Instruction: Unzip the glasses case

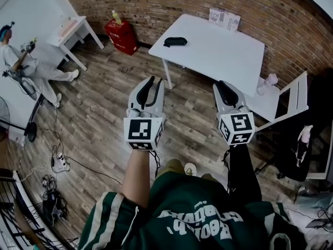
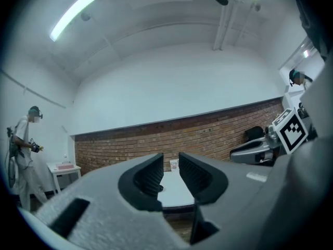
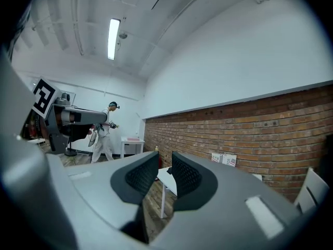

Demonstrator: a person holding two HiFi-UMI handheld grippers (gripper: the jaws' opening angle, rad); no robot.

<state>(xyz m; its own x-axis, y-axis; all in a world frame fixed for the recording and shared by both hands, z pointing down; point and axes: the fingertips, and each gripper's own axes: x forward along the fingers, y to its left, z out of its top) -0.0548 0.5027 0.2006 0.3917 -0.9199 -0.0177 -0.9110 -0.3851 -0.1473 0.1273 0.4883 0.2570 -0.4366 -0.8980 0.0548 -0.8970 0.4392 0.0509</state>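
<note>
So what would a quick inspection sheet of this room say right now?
Surface: white table, mostly bare.
Job's things: black glasses case lying near the table's left end, untouched.
Clutter: printed box at the table's far edge; red crate by the brick wall.
Tongs: left tongs and right tongs both slightly open, empty, held in air short of the table.
Cables: power strip and loose leads on the wooden floor.
Surroundings: another person beside a small white table.

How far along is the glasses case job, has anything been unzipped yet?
Nothing looks done: the glasses case lies untouched on the white table. In hand: nothing; the left gripper and right gripper are held in the air short of the table, jaws slightly apart and empty. Left: approaching, steadying the case and pulling its zip.
</note>
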